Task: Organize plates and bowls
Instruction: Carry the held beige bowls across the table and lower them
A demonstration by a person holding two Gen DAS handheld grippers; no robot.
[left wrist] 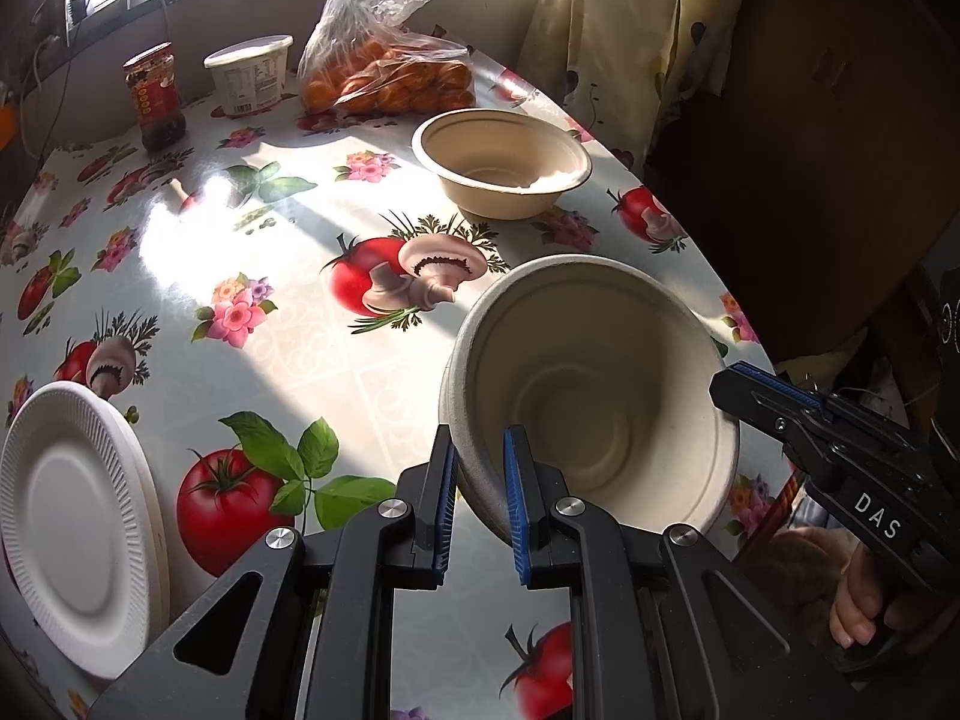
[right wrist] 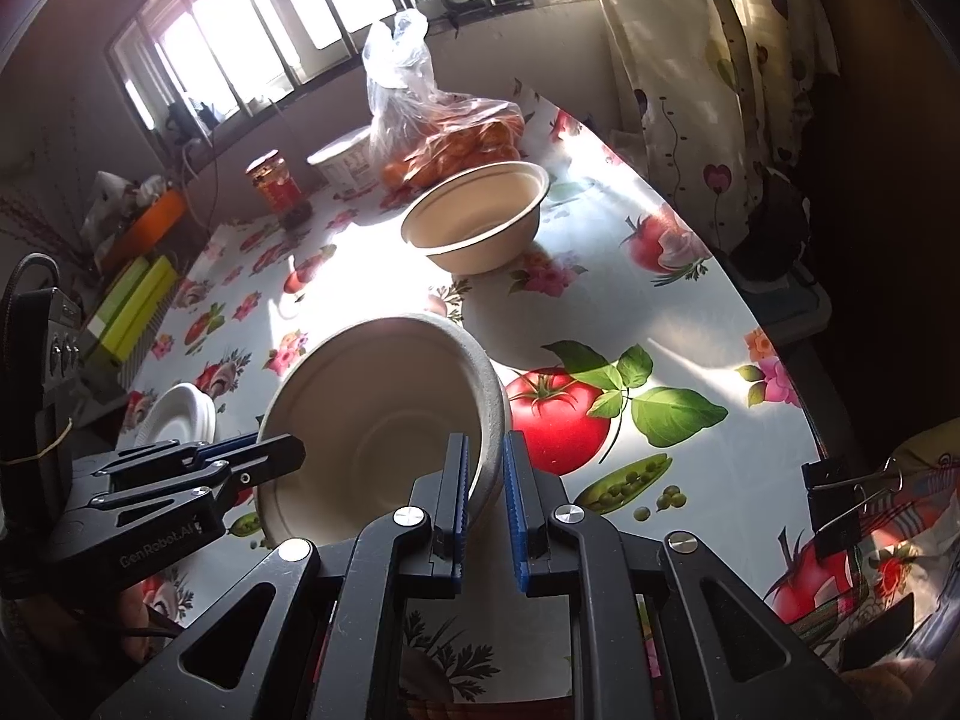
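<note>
black tongs [left wrist: 482, 498], blue pads [left wrist: 515, 504], silver screws

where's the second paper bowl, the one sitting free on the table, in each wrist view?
Left wrist: free bowl upper centre-right, upright on the tablecloth, beyond the held bowl.
Right wrist: free bowl upper centre, beyond the held bowl.
Shared landmark: the bag of oranges sits just behind it in both views.

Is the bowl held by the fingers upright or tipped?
Tipped: the held bowl shows its empty inside to both cameras, unlike the upright bowl behind.
</note>
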